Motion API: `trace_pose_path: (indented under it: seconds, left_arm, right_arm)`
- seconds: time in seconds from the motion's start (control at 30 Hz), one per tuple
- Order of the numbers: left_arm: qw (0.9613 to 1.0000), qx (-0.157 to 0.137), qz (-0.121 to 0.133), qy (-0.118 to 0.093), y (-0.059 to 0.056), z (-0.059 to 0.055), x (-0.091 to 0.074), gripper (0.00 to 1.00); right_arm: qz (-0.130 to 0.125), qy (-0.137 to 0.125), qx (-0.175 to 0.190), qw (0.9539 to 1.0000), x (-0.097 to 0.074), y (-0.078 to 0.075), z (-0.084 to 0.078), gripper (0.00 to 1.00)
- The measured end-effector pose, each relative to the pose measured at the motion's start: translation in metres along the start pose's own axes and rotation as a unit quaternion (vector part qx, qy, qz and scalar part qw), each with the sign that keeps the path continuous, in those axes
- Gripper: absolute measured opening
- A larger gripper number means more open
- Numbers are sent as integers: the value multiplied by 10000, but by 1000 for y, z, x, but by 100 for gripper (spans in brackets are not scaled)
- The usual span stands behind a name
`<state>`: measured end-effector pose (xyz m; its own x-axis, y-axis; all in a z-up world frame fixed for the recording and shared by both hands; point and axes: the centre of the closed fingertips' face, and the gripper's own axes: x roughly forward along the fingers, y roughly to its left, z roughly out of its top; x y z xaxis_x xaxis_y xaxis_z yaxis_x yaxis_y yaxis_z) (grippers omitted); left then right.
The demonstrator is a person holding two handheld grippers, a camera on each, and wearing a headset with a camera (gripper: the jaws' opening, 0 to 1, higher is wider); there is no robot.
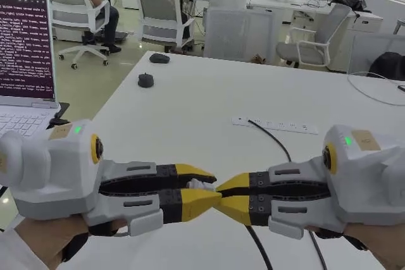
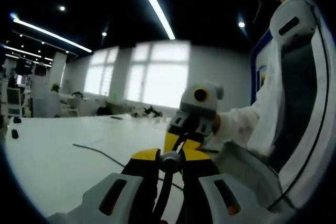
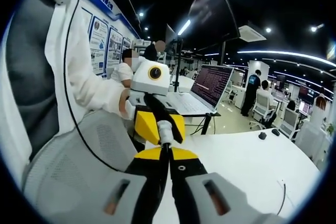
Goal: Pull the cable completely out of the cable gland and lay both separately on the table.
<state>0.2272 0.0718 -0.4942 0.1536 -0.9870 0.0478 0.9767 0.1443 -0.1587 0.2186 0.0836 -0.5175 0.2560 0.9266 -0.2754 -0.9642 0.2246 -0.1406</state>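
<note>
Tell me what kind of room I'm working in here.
Most likely an open-plan office or lab: a large white worktable, a laptop showing terminal text, and swivel office chairs at desks behind.

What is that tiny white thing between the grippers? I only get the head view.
Observer: A gland. The right gripper view shows a short pale tube pinched between the yellow jaws of the left gripper.
Operator: Is the cable out yet?
Observer: Looks not. There, the right gripper is shut on a dark bit of cable just short of the gland.
Operator: And the other side?
Observer: The left gripper view shows the gland's round grey end facing the camera.
</note>
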Motion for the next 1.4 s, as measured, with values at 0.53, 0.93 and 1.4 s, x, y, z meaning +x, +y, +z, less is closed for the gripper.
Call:
trace_pose_path:
  seconds: [0.53,0.93,1.4]
  left_arm:
    - [9998,206,8,65,2,-2,-1,17]
    - [9998,20,117,168,7,-3,-6,16]
    - [9995,40,277,-137,12,9,-12,16]
  right_arm:
    - [-127,-174,-144,9997,-5,-6,7,2]
    - [-208,-162,-131,9996,-9,-10,7,2]
    - [-384,-109,-100,9992,-18,-20,-5,2]
